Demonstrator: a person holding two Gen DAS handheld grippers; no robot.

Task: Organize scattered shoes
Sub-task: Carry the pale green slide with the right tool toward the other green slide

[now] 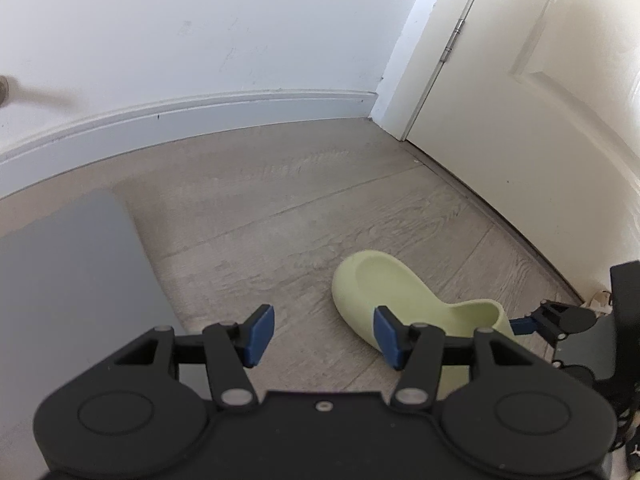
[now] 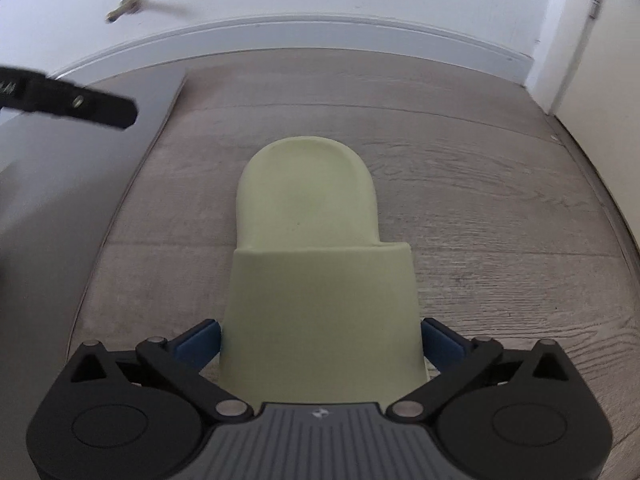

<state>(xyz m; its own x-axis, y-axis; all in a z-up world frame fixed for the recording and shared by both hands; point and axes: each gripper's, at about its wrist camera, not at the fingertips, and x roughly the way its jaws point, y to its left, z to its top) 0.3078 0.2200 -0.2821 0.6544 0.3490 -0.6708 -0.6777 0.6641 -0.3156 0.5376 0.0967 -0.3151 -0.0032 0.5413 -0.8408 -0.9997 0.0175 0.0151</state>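
Observation:
A pale green slipper (image 2: 320, 264) lies on the wood floor, heel end away from me in the right wrist view. My right gripper (image 2: 320, 344) has its blue pads on both sides of the slipper's toe band and grips it. In the left wrist view the same slipper (image 1: 400, 292) lies to the right of my left gripper (image 1: 324, 334), which is open and empty above bare floor. The right gripper's tip (image 1: 560, 318) shows at the slipper's far end there.
A grey mat (image 1: 68, 280) lies on the floor at the left, also in the right wrist view (image 2: 60, 208). A white wall with a skirting board (image 1: 200, 112) runs behind. A white door (image 1: 520, 100) stands at the right. A door stop (image 2: 124, 6) sticks out of the wall.

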